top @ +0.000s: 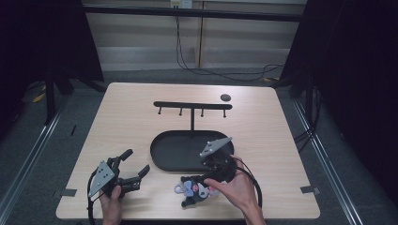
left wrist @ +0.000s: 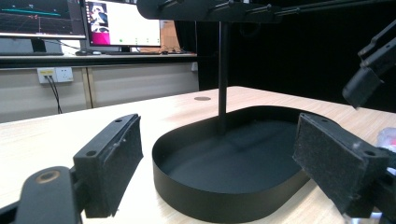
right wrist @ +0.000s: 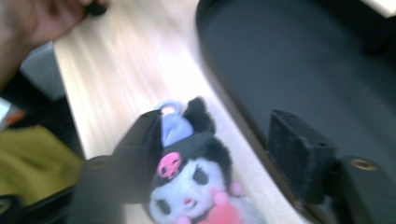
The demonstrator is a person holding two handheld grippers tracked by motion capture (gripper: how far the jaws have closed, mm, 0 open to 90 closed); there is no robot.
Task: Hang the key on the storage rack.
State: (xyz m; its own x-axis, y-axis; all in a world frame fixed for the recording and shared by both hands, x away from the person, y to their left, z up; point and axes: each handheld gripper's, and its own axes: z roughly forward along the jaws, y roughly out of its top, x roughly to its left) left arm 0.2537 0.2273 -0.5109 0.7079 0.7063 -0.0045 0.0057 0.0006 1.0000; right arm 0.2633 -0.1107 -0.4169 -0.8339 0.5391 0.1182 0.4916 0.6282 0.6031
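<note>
A small plush keychain doll (top: 195, 190) with black hair, a white face, a pink skull badge and a lavender loop lies on the table just in front of the black oval tray (top: 159, 140). My right gripper (top: 199, 183) reaches down over it. In the right gripper view the doll (right wrist: 191, 177) sits between the jaws of the right gripper (right wrist: 217, 135). The left pad is against its head and the right pad stands apart from it. My left gripper (top: 136, 161) rests open at the table's front left. It faces the tray (left wrist: 210, 205) with nothing between the jaws of the left gripper (left wrist: 219, 140).
A black T-shaped rack (top: 192, 105) with several pegs rises on a post (left wrist: 223, 70) from the tray's far side. A small dark disc (top: 225, 97) lies behind it. Bare wood stretches along the left and right of the table.
</note>
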